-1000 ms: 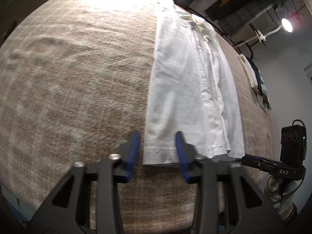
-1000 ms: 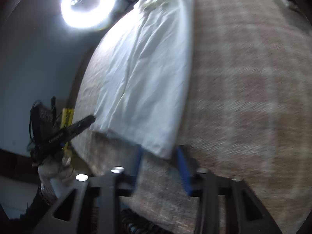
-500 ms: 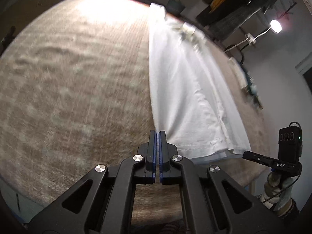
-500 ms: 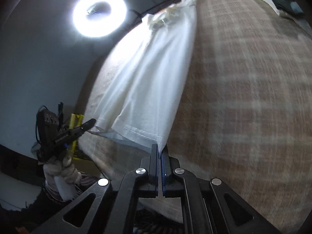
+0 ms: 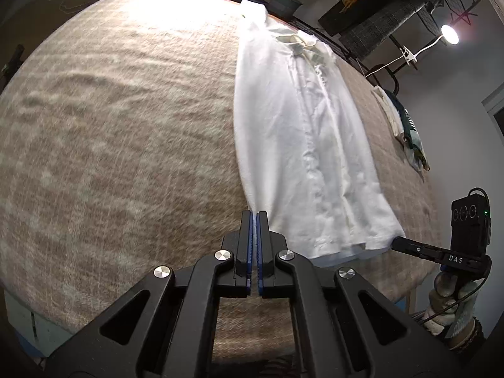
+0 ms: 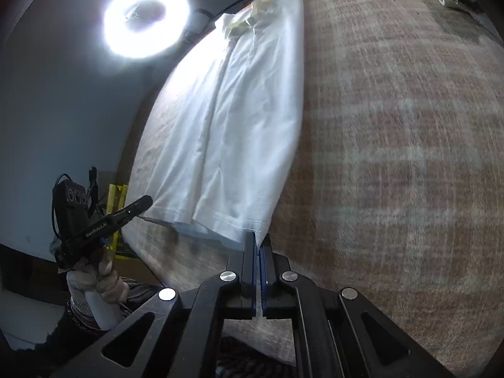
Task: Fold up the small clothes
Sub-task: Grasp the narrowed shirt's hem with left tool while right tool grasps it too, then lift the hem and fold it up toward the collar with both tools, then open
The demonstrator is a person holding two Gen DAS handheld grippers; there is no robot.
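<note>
A white shirt lies lengthwise on the tan plaid cloth, both sides folded in, collar at the far end. My left gripper is shut on the shirt's near left hem corner. My right gripper is shut on the near right hem corner of the shirt. The hem is lifted a little off the cloth. Each gripper shows in the other's view, the right one and the left one.
The plaid cloth covers the whole table. A pile of folded clothes lies at the far right edge. A ring light shines beyond the table's far left. A lamp and shelves stand behind.
Both grippers were open around the hem corners a second ago. They have shut on the corners and raised the hem slightly.
</note>
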